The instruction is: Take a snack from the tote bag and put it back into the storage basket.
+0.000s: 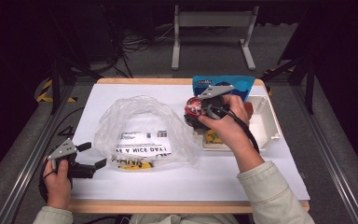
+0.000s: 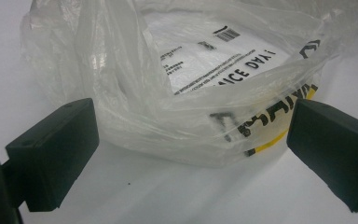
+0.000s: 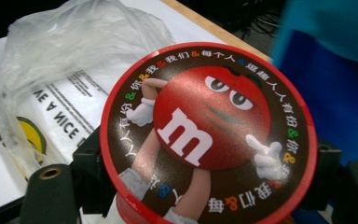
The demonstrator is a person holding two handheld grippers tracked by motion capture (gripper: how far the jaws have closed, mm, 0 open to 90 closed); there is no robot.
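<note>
Holding one candy tub [image 3: 208, 135], one bag [image 1: 142, 130]

a white sheet [image 1: 177, 182] covers the wood-edged counter [image 1: 168, 206]. a white plastic tray [image 1: 265, 123] sits at its right side, a blue printed packet [image 1: 223, 84] just behind it. grey metal frame legs [image 1: 212, 28] stand on the floor beyond.
</note>
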